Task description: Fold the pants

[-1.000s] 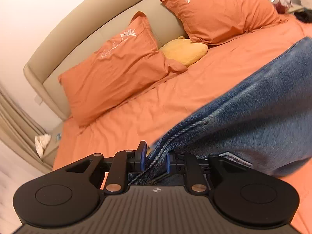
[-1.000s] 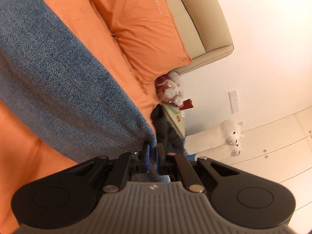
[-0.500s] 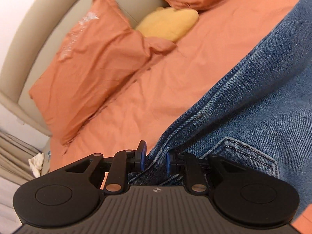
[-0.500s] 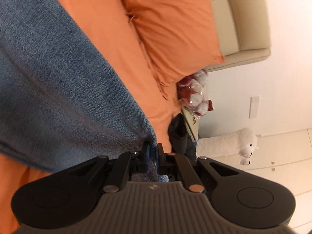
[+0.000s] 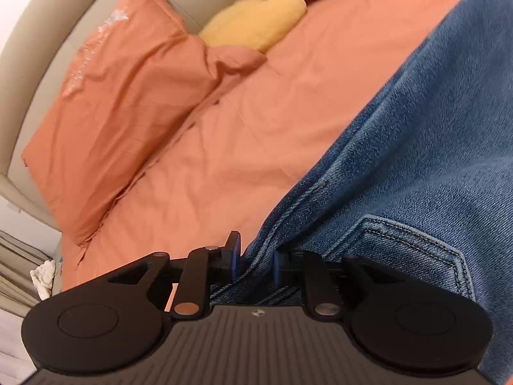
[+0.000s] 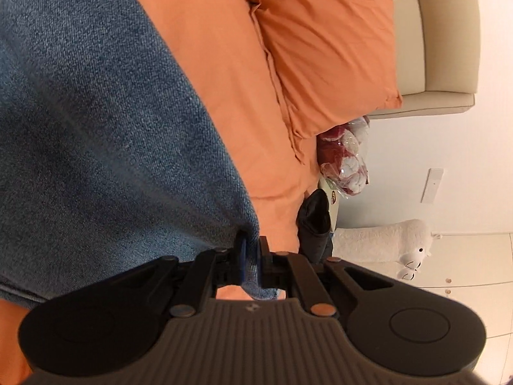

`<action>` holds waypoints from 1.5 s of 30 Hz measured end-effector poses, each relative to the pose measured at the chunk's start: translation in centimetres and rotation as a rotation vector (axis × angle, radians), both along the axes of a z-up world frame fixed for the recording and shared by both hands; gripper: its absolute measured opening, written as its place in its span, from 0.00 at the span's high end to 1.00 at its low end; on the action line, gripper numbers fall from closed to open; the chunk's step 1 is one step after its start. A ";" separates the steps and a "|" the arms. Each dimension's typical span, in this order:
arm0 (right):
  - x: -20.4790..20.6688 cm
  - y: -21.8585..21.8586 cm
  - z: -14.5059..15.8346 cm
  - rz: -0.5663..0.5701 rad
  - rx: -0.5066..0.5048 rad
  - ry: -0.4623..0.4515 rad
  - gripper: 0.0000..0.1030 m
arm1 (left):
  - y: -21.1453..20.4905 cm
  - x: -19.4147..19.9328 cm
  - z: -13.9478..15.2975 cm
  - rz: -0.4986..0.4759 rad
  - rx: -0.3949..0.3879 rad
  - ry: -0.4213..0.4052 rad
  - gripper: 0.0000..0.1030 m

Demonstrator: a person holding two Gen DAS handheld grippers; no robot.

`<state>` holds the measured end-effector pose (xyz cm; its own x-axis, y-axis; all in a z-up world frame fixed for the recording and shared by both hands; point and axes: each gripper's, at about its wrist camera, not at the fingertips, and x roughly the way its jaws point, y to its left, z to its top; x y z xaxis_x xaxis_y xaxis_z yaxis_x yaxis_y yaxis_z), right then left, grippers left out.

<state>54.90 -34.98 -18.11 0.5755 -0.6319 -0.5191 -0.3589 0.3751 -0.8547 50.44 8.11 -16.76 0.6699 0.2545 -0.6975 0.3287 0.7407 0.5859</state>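
Jeans (image 5: 416,147), the pants to be folded, fill the right side of the left wrist view, lying over the orange bed sheet (image 5: 243,134) with a stitched back pocket (image 5: 413,243) uppermost just beyond the tool. The left gripper (image 5: 256,261) is closed part-way on a thick bunch of denim at the waist end, its blue pads pressing the seamed edge from both sides; that thickness likely explains why the jaws stand a little apart. An orange pillow (image 5: 121,109) and a yellow cushion (image 5: 256,22) sit toward the head of the bed, well clear of the fabric. In the right wrist view, the right gripper (image 6: 250,256) is pinched tight on a thin corner of the same jeans (image 6: 96,128), probably a single hem layer, so the jaws nearly meet. The denim spreads up and left from the pads across the sheet (image 6: 224,64), near the bed's right edge. Holding two corners at once seems meant to keep the cloth taut and square while a fold is laid down. A white plush toy (image 6: 384,243) stands on the floor beyond the bed.
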 end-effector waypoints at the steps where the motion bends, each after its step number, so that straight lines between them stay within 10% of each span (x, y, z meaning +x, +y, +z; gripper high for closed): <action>1: -0.5 0.0 0.6 0.005 0.006 -0.008 1.00 | 0.1 -0.3 0.5 0.000 -0.006 -0.011 0.79; 19: -15.0 -2.1 13.5 0.051 0.101 -0.198 1.00 | 0.9 -12.1 11.3 -0.047 -0.107 -0.157 0.79; 45: 5.8 0.3 -7.2 0.016 -0.073 0.112 1.00 | 0.9 2.2 -3.4 -0.048 -0.031 0.196 0.78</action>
